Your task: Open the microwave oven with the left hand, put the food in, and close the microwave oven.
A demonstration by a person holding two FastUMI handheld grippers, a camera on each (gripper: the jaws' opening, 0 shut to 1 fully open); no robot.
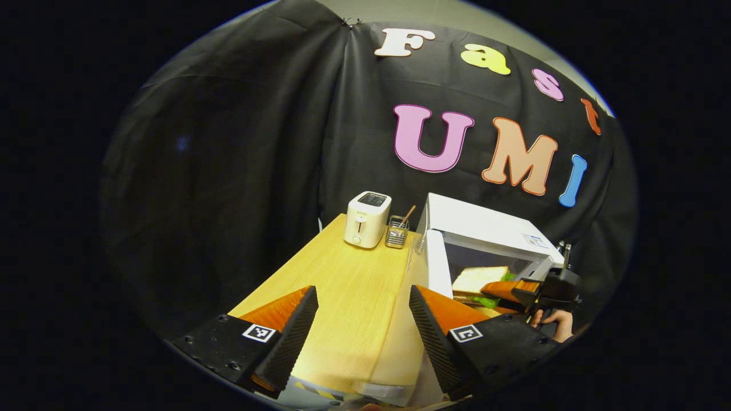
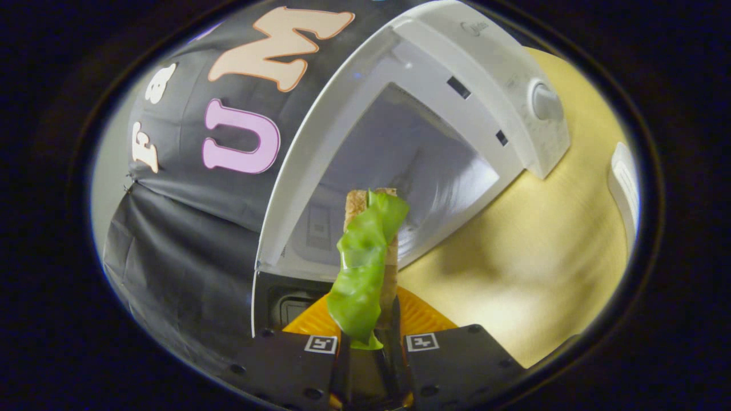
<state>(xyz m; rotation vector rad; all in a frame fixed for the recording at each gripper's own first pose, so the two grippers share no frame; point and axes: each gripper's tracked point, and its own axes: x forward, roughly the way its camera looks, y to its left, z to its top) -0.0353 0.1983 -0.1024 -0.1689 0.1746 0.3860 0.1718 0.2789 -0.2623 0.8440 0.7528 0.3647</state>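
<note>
Both fingers pinch sandwich (image 2: 371,251), seemingly.

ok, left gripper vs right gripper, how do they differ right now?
The left gripper is open and empty above the table; the right gripper is shut on the sandwich. The left hangs back from the microwave; the right is at its open mouth. Both have orange fingers.

Left gripper (image 1: 362,319) agape; right gripper (image 2: 370,348) clamped, hand (image 1: 557,322) holding
</note>
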